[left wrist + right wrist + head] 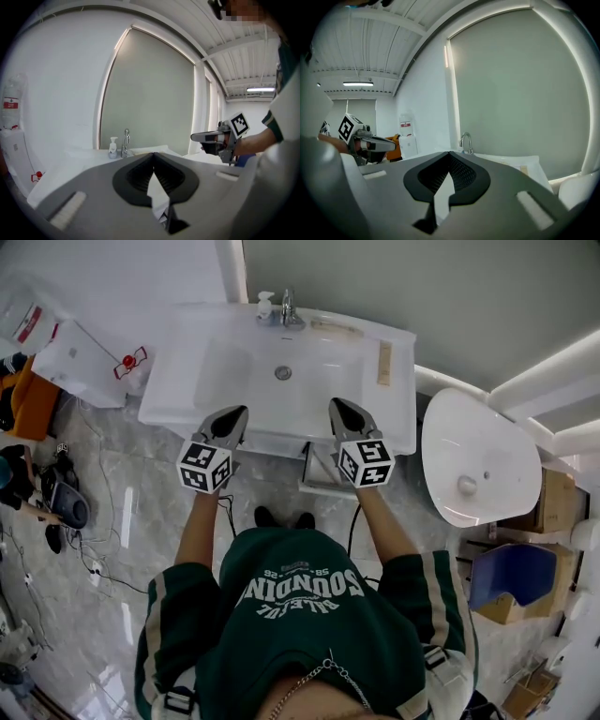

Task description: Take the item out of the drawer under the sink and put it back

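Both grippers up in front of the sink, jaws closed, nothing held.

Near me, my left gripper (234,414) and right gripper (338,407) are side by side, well apart, tips toward the sink (187,381). Both pairs of jaws have their tips touching, and only the white basin shows through the slit behind them. Below the sink's front edge, a pale drawer (321,474) shows just beside my right gripper. I can't tell where the item is, it isn't in either jaw. Farther back, a faucet (289,309) and a soap bottle (265,306) stand on the back rim.
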{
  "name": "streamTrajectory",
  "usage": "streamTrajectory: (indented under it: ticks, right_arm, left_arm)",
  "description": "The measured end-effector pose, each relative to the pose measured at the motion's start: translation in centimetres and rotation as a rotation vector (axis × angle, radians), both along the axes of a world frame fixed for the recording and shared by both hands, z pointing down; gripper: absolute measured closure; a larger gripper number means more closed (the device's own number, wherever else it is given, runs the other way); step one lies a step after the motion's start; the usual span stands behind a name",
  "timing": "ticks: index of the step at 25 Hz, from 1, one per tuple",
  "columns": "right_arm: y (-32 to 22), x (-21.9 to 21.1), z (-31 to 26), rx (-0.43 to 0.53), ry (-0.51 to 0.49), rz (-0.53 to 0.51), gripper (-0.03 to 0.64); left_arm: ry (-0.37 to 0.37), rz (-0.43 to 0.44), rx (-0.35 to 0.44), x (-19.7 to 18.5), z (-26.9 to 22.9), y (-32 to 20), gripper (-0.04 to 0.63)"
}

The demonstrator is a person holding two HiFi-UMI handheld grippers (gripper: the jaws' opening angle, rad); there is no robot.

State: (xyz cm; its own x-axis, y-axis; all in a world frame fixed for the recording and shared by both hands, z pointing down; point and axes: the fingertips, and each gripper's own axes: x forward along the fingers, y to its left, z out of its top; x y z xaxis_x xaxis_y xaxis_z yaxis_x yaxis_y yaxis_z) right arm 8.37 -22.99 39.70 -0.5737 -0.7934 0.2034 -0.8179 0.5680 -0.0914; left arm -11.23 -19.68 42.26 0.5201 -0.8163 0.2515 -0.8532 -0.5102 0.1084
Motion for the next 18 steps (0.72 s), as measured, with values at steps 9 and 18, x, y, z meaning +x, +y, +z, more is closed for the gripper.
streamTrajectory:
  ticks: [9, 18]
  right_arm:
    - [-0.09, -0.74, -1.07, 0.029, -0.010, 0.002, 0.615]
    - [0.48, 0.09, -1.18, 0.031, -0.010, -0.003, 0.614]
  left_arm:
    - [0.015, 0.004, 0.000, -0.32, -0.12, -0.73, 0.546]
    - [0.028, 0.006, -0.015, 0.52, 0.41, -0.76, 0.546]
